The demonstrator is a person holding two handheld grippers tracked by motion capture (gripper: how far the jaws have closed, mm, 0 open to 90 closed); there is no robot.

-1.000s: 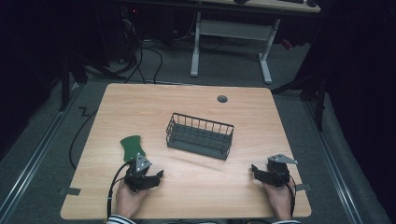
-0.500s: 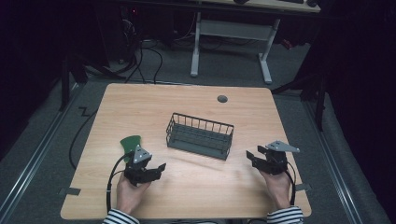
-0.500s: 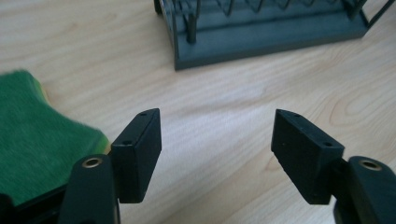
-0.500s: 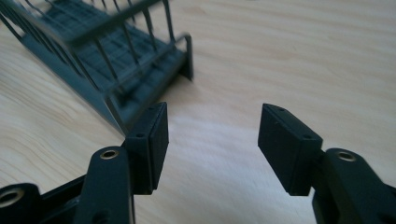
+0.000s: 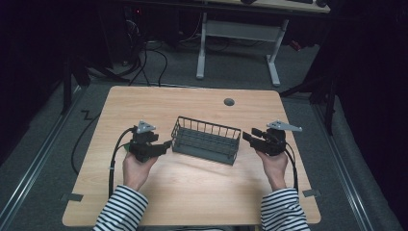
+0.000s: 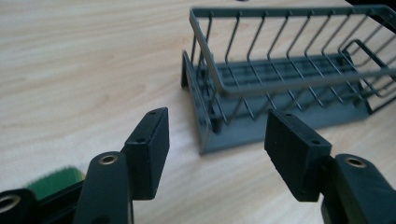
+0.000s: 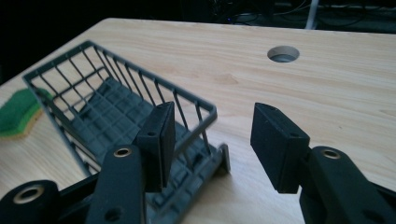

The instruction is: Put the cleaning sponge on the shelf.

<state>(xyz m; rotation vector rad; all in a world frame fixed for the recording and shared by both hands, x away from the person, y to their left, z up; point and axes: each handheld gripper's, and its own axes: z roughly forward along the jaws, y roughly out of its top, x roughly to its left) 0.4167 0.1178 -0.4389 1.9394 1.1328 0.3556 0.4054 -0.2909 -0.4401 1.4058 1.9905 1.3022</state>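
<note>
A dark grey wire basket (image 5: 207, 140) stands empty at the middle of the wooden table (image 5: 192, 192). My left gripper (image 5: 165, 144) is open just off the basket's left end. In the left gripper view, the gripper (image 6: 217, 140) faces that end of the basket (image 6: 280, 79), jaws apart with nothing between them. My right gripper (image 5: 247, 135) is open at the basket's right end. In the right gripper view, the gripper (image 7: 210, 135) has the basket's corner (image 7: 116, 112) just beyond its left jaw. A green sponge (image 6: 53, 179) lies beside the left gripper, and the sponge (image 7: 16, 112) lies past the basket's far end.
A round cable hole (image 5: 229, 102) sits in the table behind the basket, and the hole (image 7: 283, 53) is ahead of the right gripper. Cables trail from both grippers toward the person. A second desk's white legs (image 5: 202, 43) stand on the floor beyond.
Both grippers have moved forward and inward from the table's near edge to the two ends of the basket. The left hand now covers the green sponge in the high view.
</note>
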